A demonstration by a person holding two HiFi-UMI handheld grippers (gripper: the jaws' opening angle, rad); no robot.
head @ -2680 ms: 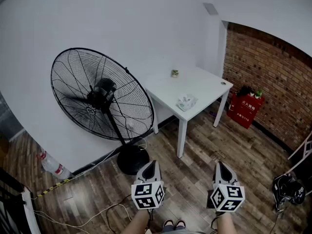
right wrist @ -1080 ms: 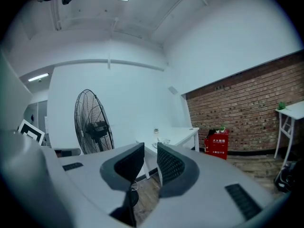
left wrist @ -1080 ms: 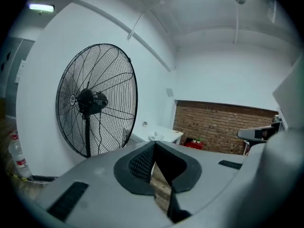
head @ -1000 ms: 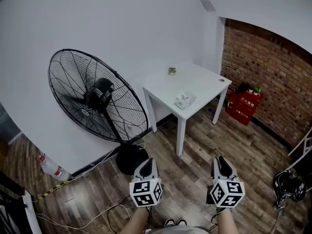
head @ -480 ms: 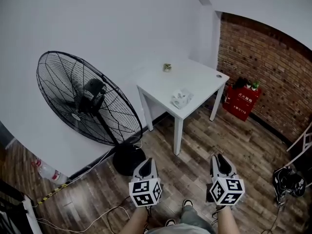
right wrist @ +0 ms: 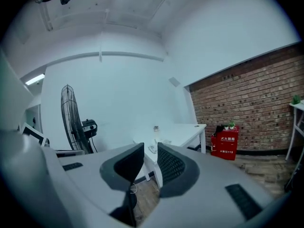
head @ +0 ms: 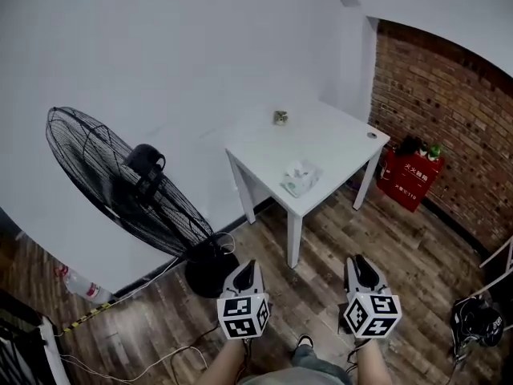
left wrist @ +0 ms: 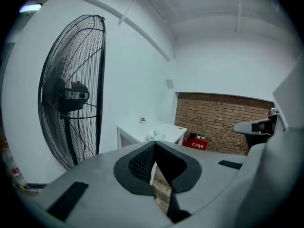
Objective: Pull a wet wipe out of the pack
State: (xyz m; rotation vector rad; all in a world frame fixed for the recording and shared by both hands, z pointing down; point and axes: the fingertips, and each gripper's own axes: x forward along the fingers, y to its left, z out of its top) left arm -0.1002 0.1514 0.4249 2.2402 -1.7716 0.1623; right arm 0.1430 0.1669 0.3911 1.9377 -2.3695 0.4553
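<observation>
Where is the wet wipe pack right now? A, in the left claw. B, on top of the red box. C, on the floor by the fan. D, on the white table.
D: the wet wipe pack lies on the white table near its front edge, well apart from the left claw and the right claw.

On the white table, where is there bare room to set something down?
Bare: the wide middle of the table, bordered by the wipe pack, the small jar and the round bit at the right corner; also the left corner, in front of the jar. Tightest at the front edge, where the pack lies.
</observation>
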